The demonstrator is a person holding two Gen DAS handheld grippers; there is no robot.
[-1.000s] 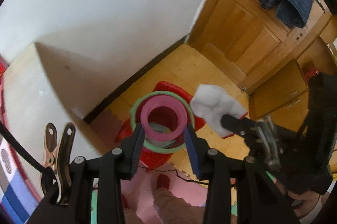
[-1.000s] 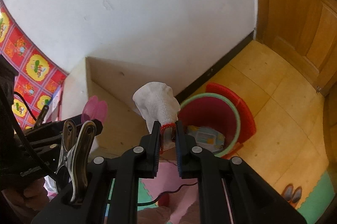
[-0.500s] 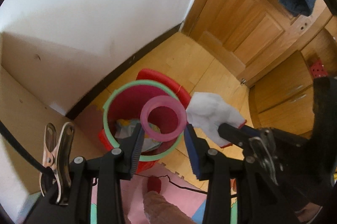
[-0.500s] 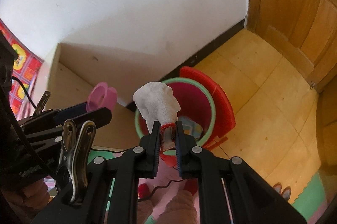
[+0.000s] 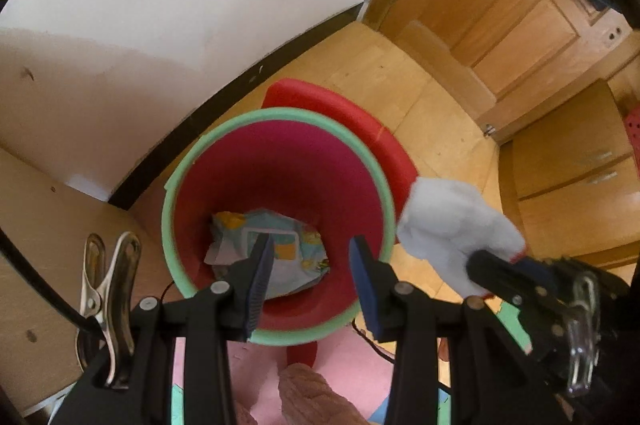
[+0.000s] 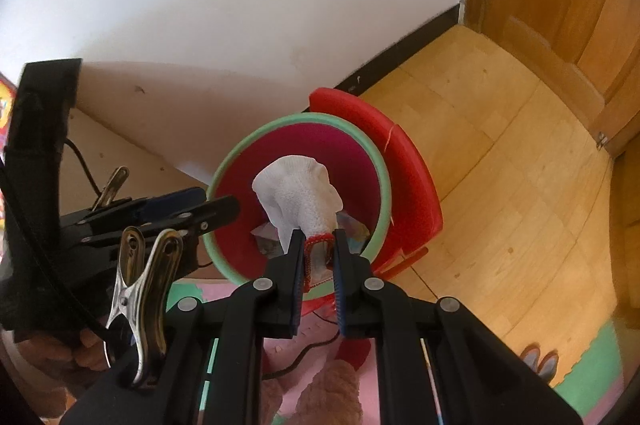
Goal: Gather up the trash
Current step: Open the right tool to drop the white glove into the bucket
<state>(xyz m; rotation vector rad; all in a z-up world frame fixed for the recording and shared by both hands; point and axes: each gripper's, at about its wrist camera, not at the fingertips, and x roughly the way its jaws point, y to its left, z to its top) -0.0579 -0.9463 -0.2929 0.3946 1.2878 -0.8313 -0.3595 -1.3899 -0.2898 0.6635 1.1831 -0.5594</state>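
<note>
The bin stood on the floor close to the wall, its red lid tipped up behind the green rim. The right gripper pointed steeply down with its fingers clamped on the red cuff of a white glove, the rest of which bunched beyond the fingertips. The left gripper hung over the mouth of the bin with its fingers apart and nothing between them; a crumpled wrapper lay at the bottom.

The main risk was a miss. From the right wrist the glove seemed to sit over the opening, but from the left wrist it appeared outside the rim, on the side away from the wall. The two views disagreed, so whether it was truly above the opening could not be told. Let go there, it could land on the floor beside the bin or drape over the rim.

A second risk was that the knitted cuff might snag on the ribbed pads and cling when the fingers opened.

The two grippers were also close together, so a sideways correction could knock one against the other or tip the light bin. A thin cable trailed across the foam mat at its base and could catch.
</note>
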